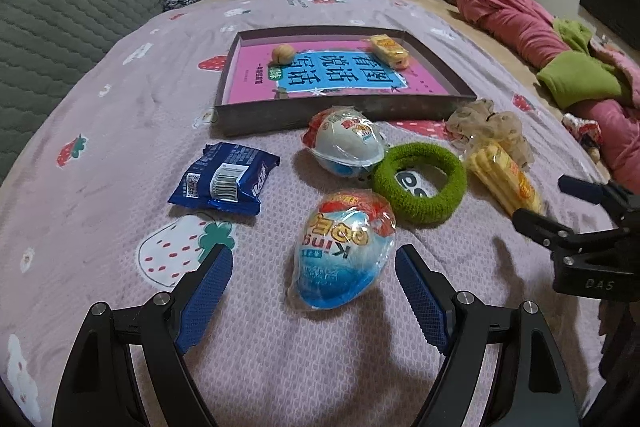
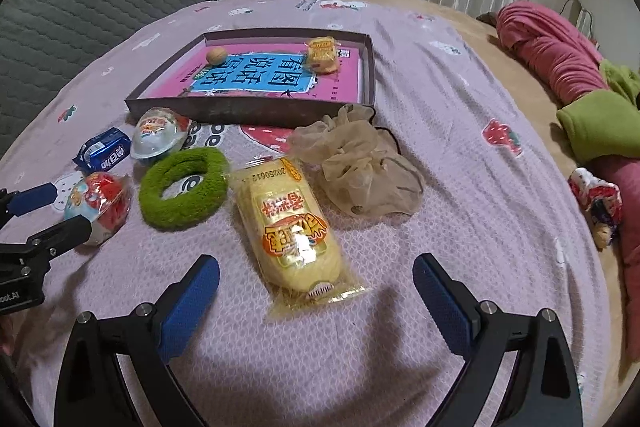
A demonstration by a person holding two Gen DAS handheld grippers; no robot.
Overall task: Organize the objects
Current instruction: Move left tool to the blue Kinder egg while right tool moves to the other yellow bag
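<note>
A: Left wrist view first. Where's the egg vs the claw?

B: Left gripper has its jaws spread wide, nothing held. The egg-shaped toy candy in clear crinkly wrap, blue base and red top, lies just ahead, btwn the two blue pads but nearer the right-hand one; no pad touches it. Long axis runs roughly away from the claw, leaning right; red end points far, blue end sits near. So I'd judge the jaws would close across its short width.

A: Anything else close?

B: Fuzzy green ring-shaped hair tie just beyond it to the right, a 2nd wrapped egg further ahead, then the shallow dark cardboard box lined with a pink book.

A: Right wrist view?

B: Right gripper is also agape and empty. The long yellow snack cake in clear plastic lies dead ahead, its near end btwn the fingertips. Axis points away, tilted slightly left. The right hand is the nearer one for this; the egg is the left's.
</note>
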